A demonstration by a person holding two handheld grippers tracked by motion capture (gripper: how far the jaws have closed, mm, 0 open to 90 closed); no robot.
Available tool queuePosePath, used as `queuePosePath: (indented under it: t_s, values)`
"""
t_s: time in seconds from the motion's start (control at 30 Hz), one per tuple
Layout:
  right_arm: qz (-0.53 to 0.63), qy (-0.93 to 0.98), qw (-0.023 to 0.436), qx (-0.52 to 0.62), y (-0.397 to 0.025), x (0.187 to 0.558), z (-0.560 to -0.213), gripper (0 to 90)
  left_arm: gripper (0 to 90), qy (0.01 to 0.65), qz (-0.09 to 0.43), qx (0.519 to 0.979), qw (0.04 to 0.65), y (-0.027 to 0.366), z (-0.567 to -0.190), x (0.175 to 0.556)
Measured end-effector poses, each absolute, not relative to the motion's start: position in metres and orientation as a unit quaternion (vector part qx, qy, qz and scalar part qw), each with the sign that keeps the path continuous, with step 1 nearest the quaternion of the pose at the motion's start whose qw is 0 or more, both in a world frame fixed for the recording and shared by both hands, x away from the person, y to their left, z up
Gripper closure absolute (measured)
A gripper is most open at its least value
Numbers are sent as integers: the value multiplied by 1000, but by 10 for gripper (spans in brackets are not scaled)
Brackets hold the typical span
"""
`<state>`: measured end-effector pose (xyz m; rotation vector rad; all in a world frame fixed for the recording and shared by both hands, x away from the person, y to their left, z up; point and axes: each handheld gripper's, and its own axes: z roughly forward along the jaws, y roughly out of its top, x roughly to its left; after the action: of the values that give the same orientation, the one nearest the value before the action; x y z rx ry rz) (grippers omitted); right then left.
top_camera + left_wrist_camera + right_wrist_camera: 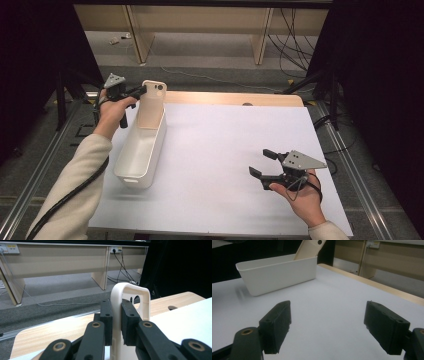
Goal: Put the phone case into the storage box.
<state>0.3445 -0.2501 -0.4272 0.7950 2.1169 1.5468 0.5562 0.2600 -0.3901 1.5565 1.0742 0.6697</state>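
We are seeing a cream phone case (152,100) standing in a white bin (141,145). Beside the bin, the counter (225,150) is showing a pale grey-white sheet with a light wood edge beyond. Each black hand-held gripper (264,165) is carrying a grey plate.

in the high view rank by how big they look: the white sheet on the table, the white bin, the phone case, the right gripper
1. white sheet
2. white bin
3 and 4. phone case and right gripper: they look much alike in spread, so I won't rank them; the left gripper is shut on the case.
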Motion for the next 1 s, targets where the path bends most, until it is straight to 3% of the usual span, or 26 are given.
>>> queuePosePath:
  t_s: [1.0]
  values:
    - [551, 760, 198, 280, -250, 345, -427, 231, 771, 468, 272, 678, 498, 259, -401, 559]
